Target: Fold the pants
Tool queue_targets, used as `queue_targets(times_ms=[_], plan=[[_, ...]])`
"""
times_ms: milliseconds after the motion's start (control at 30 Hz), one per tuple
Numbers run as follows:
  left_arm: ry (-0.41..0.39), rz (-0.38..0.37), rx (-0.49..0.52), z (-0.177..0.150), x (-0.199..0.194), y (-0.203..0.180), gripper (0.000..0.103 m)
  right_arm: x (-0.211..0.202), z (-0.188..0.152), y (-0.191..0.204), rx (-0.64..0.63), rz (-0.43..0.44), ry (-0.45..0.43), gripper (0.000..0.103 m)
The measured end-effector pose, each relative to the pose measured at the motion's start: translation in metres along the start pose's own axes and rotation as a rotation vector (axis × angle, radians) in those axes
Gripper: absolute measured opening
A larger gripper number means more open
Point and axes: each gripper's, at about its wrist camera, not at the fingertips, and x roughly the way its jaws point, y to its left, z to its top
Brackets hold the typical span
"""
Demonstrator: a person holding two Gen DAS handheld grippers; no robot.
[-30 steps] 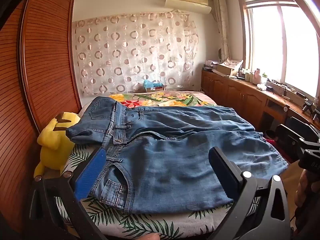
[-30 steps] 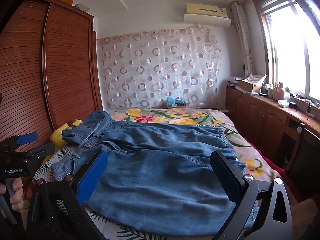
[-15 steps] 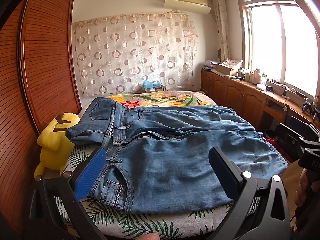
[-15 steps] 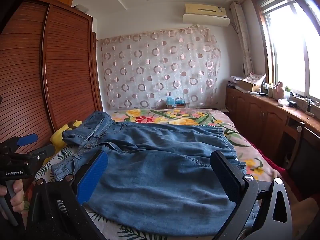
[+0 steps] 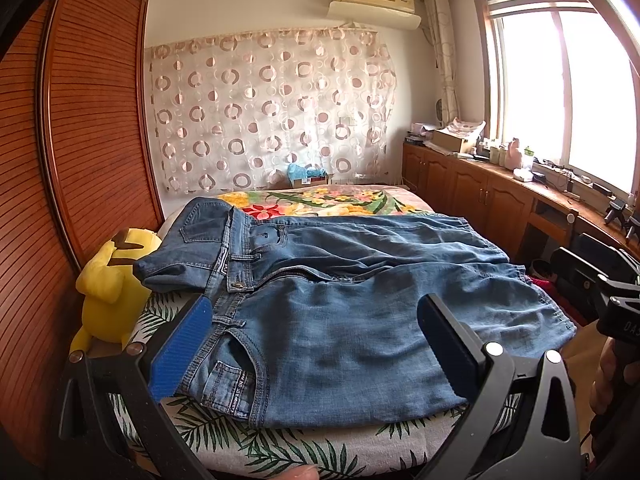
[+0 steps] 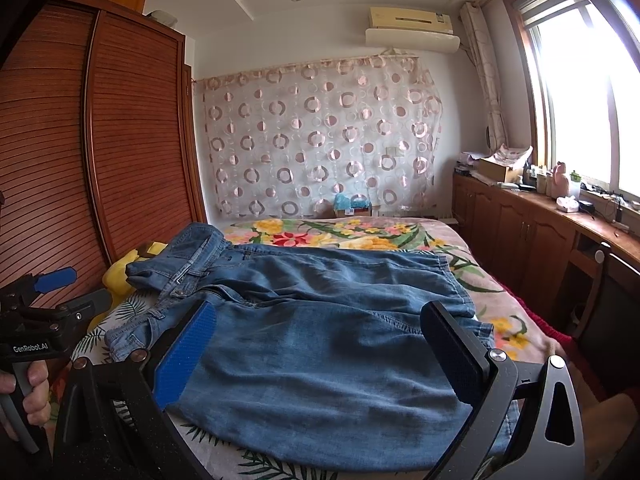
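Blue jeans (image 5: 340, 300) lie spread across the bed, waistband at the left with one corner folded over, legs running right to their hems. They also show in the right wrist view (image 6: 320, 320). My left gripper (image 5: 316, 340) is open and empty, hovering over the near waistband and front pocket. My right gripper (image 6: 320, 344) is open and empty over the near leg. The left gripper's body shows at the left edge of the right wrist view (image 6: 44, 320), held in a hand.
The bed (image 5: 280, 448) has a leaf-print sheet and a floral blanket (image 5: 332, 204). A yellow plush toy (image 5: 108, 280) sits at the left bed edge beside a wooden wardrobe (image 5: 80, 140). Wooden cabinets (image 5: 500, 200) with clutter run along the right under the window.
Nothing has visibly changed apart from a very slight shift of both views. Both grippers stay open above the jeans.
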Motion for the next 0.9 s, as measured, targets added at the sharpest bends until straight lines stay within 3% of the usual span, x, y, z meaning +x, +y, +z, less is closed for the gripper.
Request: queue_targets(times_ms=[900], plan=[[-0.004,0.001,0.003,0.0077,-0.0036,-0.0036,0.103,-0.0001,-0.0028,0.0036,-0.002,-0.013,-0.008,0.102]])
